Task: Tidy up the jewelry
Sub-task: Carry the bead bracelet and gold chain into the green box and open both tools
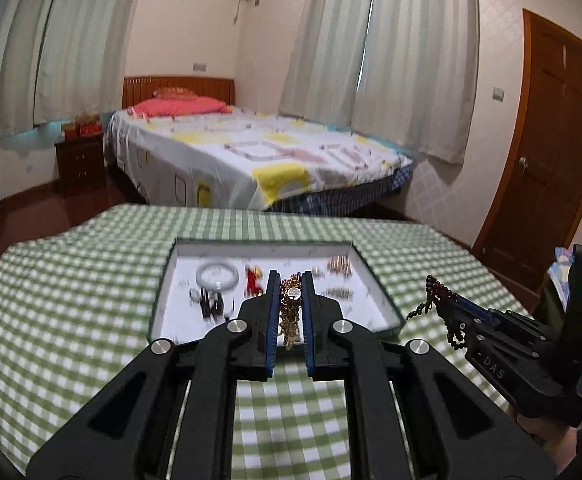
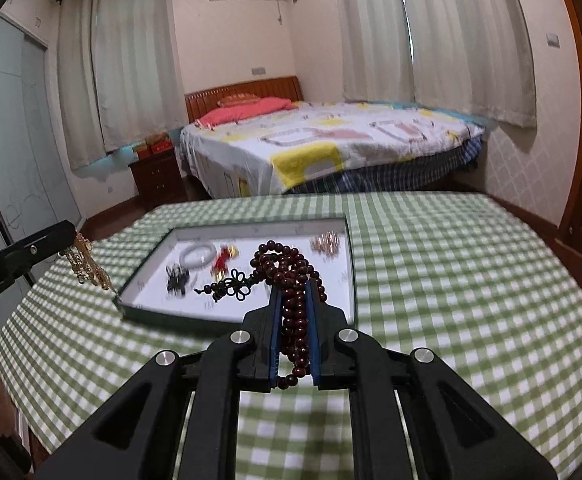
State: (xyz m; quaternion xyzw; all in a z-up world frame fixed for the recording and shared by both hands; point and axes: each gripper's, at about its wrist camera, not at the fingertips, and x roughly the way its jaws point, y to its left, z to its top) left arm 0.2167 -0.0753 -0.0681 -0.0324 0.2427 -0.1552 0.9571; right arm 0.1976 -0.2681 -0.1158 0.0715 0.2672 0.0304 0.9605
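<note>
A gold chain necklace (image 1: 291, 312) hangs between the blue pads of my left gripper (image 1: 290, 280), which is shut on it above the near edge of a shallow green-rimmed tray (image 1: 383, 290). My right gripper (image 2: 294, 286) is shut on a dark red bead string (image 2: 291, 280) with a black knot, held over the tray (image 2: 353, 264). In the tray lie a pale bangle (image 2: 199, 254), a red charm (image 2: 222, 261), black pieces (image 2: 177, 276) and a copper-coloured chain (image 2: 326, 245). The left gripper (image 2: 73, 240) with the gold chain (image 2: 87, 264) shows at the left of the right wrist view; the right gripper (image 1: 437, 306) with its beads (image 1: 435, 294) shows at the right of the left wrist view.
The tray sits on a table with a green-and-white checked cloth (image 1: 71, 300). Beyond the table's far edge stands a bed (image 1: 251, 156) with a nightstand (image 1: 79, 168) beside it. A wooden door (image 1: 551, 140) is on the right.
</note>
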